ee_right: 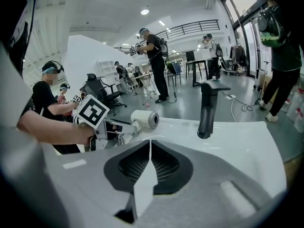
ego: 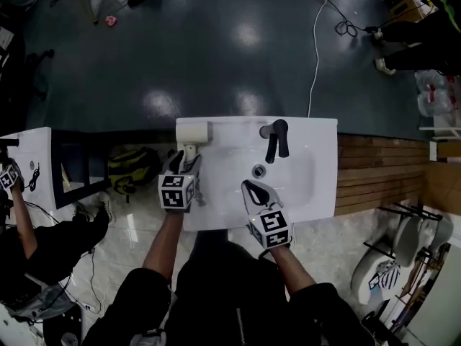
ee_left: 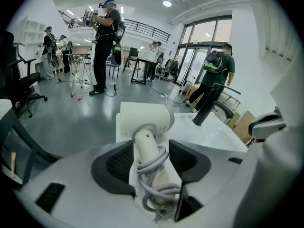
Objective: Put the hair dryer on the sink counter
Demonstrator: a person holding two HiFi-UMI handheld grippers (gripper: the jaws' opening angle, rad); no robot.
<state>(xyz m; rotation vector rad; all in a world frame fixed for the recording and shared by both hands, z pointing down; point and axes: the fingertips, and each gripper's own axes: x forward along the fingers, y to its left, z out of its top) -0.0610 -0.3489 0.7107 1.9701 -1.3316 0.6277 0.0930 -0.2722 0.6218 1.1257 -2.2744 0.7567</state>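
White bench (ego: pixel 320 146) fills the middle of the head view. Its basin (ego: pixel 288 171) and a dark tap (ego: pixel 276 138) lie beyond the right fingers and off to the right of the left ones. The dryer (ego: pixel 193 131) sits at the bench's far left corner, with its barrel just ahead of the left fingers and its handle running back between them. I judge the task nearly done: the dryer is over the bench top but not yet let go. I cannot tell whether the barrel rests on the surface or hangs just above it. What is left, by my reading, is to settle it, open the fingers and draw back.

Both forearms reach forward from the body. The left arm (ego: pixel 163 242) runs bare and straight toward that corner, and the right arm (ego: pixel 290 264) angles in toward the bench's near edge. The left gripper (ee_left: pixel 151 151) points along the bench. Its fingers (ee_left: pixel 116 163) are closed narrow on the dryer's handle, with the grey cord (ee_left: pixel 154 177) wound round that handle caught between them too. The right gripper (ee_right: pixel 150 151) hovers over the near rim of the basin, well to the right of the left fingers. Its fingers are pressed together with nothing between them, and the tap stands ahead of them, apart.
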